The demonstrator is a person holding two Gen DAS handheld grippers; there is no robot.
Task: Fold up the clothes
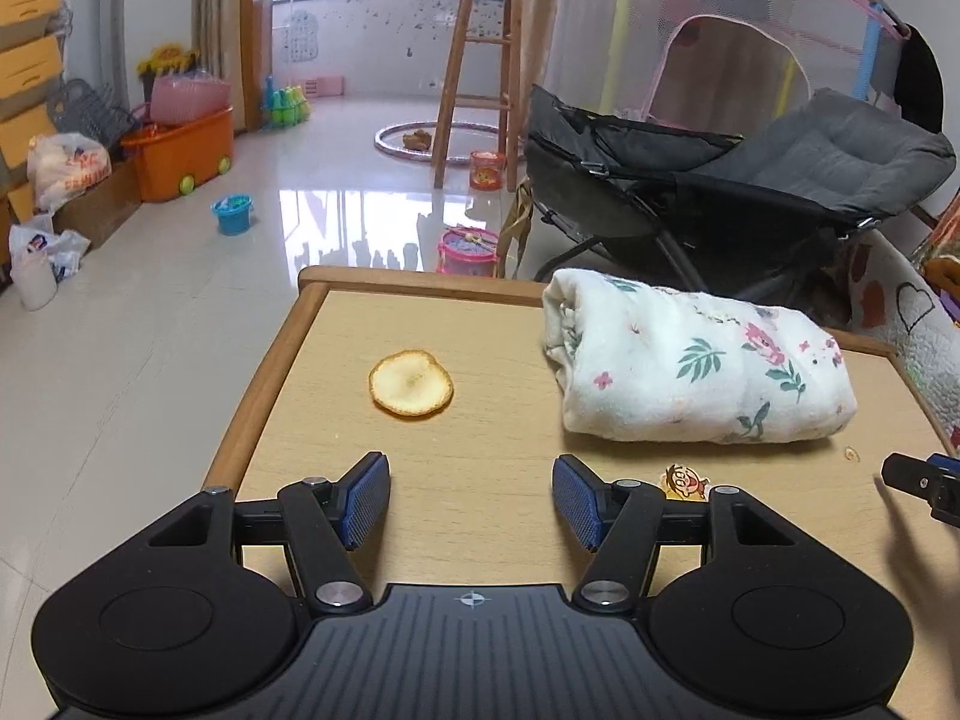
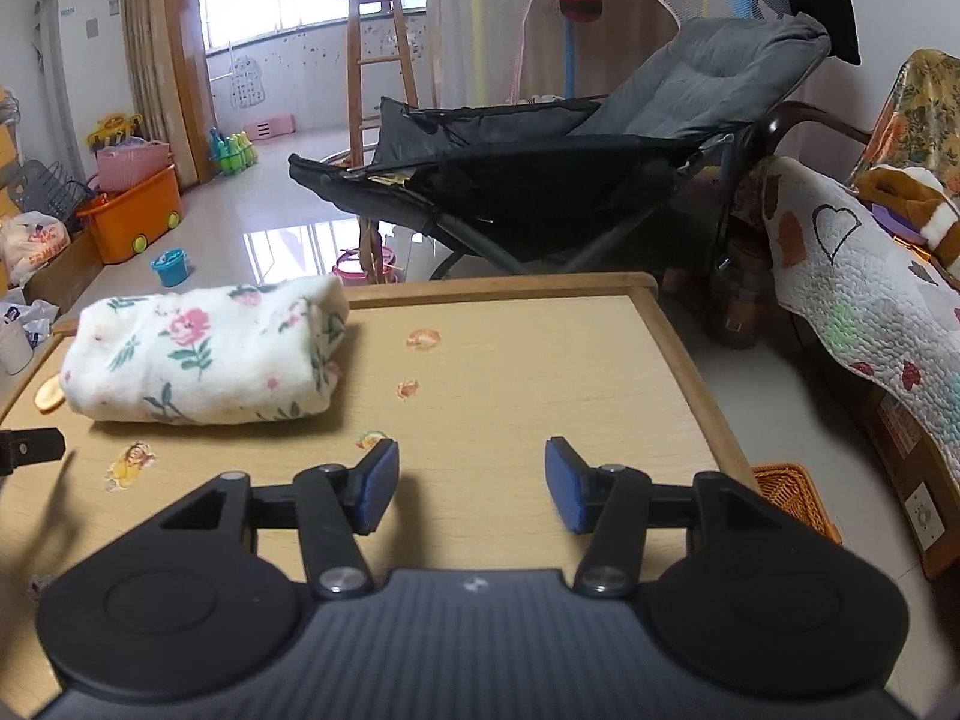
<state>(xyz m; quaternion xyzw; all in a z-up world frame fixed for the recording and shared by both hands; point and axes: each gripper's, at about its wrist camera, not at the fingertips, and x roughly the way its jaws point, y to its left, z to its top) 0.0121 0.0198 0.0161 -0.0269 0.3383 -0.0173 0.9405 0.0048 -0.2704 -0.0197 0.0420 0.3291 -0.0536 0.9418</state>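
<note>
A white cloth with a pink and green flower print lies folded into a thick bundle on the wooden table; the right wrist view shows the same bundle at the table's left. My left gripper hovers open over the near table, its blue pads empty, the bundle ahead and to its right. My right gripper is open too, holding nothing, with the bundle ahead to its left. A tip of the right gripper shows at the left view's right edge.
A round orange peel lies on the table left of the bundle, and small stickers dot the top. Beyond the table stand a grey folding chair, a wooden stool and toys on the floor. A quilt hangs at right.
</note>
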